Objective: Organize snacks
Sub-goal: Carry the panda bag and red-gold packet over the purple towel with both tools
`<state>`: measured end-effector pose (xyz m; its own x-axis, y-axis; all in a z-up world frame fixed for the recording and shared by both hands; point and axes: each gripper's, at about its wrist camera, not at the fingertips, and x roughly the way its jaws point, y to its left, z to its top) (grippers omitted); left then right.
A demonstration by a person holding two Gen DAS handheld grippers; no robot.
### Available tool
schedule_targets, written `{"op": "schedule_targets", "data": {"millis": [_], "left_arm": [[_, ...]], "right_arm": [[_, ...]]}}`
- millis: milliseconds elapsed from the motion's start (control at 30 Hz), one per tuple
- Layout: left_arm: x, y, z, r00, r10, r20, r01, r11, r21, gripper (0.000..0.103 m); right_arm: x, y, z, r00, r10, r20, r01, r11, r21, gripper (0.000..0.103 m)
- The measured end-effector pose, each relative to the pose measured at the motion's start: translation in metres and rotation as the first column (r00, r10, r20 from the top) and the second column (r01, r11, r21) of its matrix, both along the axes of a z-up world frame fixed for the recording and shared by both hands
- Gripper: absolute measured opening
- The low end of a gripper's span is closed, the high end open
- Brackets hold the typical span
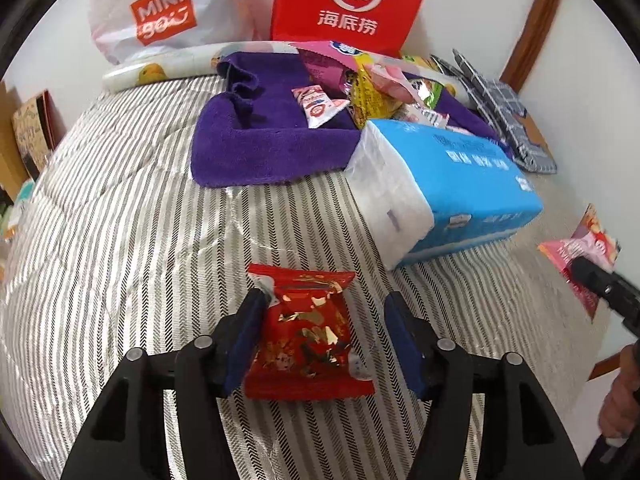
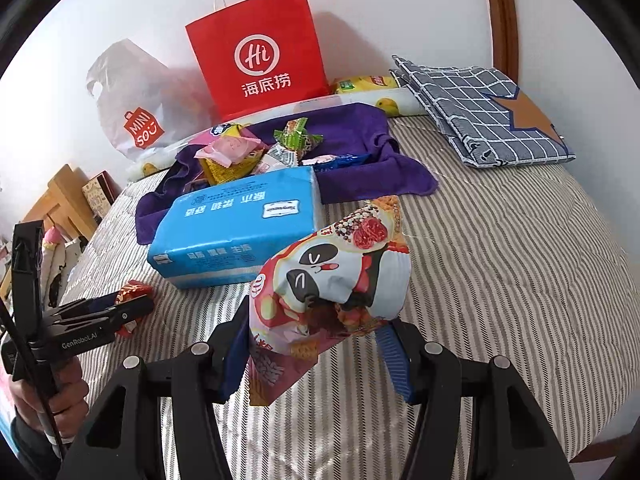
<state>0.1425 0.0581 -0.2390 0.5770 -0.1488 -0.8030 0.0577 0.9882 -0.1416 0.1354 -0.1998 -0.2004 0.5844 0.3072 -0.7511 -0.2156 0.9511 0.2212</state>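
A red foil snack packet (image 1: 308, 332) lies flat on the striped bedcover (image 1: 120, 220) between the fingers of my left gripper (image 1: 325, 300). The left finger touches its edge, the right finger stands clear of it, so the gripper is open. In the right wrist view that left gripper (image 2: 134, 306) sits low at the left, with the red packet (image 2: 132, 290) by its tip. My right gripper (image 2: 316, 320) is shut on a pink and white panda snack bag (image 2: 336, 276), held above the bed. Several more snacks (image 1: 360, 88) are piled on a purple towel (image 1: 260, 140).
A blue tissue pack (image 1: 460, 184) lies in front of the towel. A red paper bag (image 1: 348, 0) and a white plastic bag (image 1: 160, 8) stand against the wall. A folded checked cloth (image 2: 480, 108) lies at the back right. A hand (image 2: 52, 400) grips the left tool.
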Motion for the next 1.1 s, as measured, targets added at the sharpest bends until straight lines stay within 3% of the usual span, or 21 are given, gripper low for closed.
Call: {"op": "schedule_targets", "data": {"millis": [100,167,267,400,1100], "left_arm": [[-0.001,-0.006,-0.001,1.000,0.001,0.005,-0.001,0.999,0.049,0.060],[-0.002,-0.007,-0.001,1.000,0.018,0.006,-0.019,0.996,0.093,0.046],[-0.004,-0.003,0.001,1.000,0.022,0.008,-0.023,0.997,0.080,0.040],[-0.008,0.003,0.009,1.000,0.025,0.001,-0.025,0.999,0.022,0.040],[-0.054,-0.013,0.088,0.994,0.062,0.085,-0.059,0.998,-0.033,0.040]], "right_arm": [[0.000,-0.003,-0.003,1.000,-0.007,-0.013,0.007,1.000,-0.003,0.056],[-0.001,-0.004,-0.003,1.000,-0.013,-0.013,0.013,1.000,0.001,0.056],[-0.001,-0.003,-0.001,1.000,-0.011,-0.016,0.011,1.000,0.009,0.056],[-0.002,0.003,0.006,1.000,0.006,-0.011,-0.006,1.000,0.011,0.056],[-0.024,0.021,0.072,0.992,0.086,0.094,-0.089,0.996,0.029,0.056]]}}
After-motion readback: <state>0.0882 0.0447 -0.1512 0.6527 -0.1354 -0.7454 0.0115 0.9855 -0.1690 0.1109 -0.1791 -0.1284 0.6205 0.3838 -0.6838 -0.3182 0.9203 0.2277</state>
